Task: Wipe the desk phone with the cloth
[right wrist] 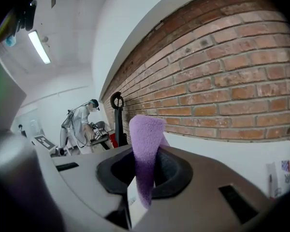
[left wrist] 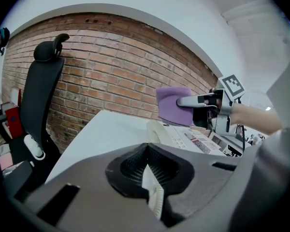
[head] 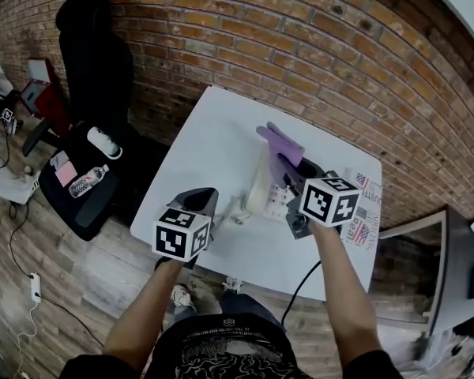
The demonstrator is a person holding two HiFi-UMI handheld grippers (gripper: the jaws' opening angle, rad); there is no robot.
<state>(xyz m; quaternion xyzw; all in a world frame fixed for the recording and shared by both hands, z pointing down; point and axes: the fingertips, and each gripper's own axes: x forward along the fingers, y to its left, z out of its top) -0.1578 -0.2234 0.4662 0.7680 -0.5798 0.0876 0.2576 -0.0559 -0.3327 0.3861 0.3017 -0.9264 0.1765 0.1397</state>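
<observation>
A white desk phone (head: 270, 194) sits on the white table (head: 213, 144), right of the middle. My right gripper (head: 291, 168) hovers over the phone, shut on a purple cloth (head: 280, 144) that sticks out past the jaws toward the brick wall. The left gripper view shows the cloth (left wrist: 174, 105) hanging just above the phone (left wrist: 183, 137). In the right gripper view the cloth (right wrist: 145, 149) stands up between the shut jaws. My left gripper (head: 208, 201) is over the table's front left part, left of the phone; its jaws (left wrist: 147, 173) are shut with nothing between them.
A black office chair (head: 95, 54) stands left of the table, with a water bottle (head: 88, 181) on a dark seat below it. Printed paper (head: 362, 212) lies at the table's right end. A brick wall (head: 316, 46) runs behind. A person (right wrist: 79, 124) works far off.
</observation>
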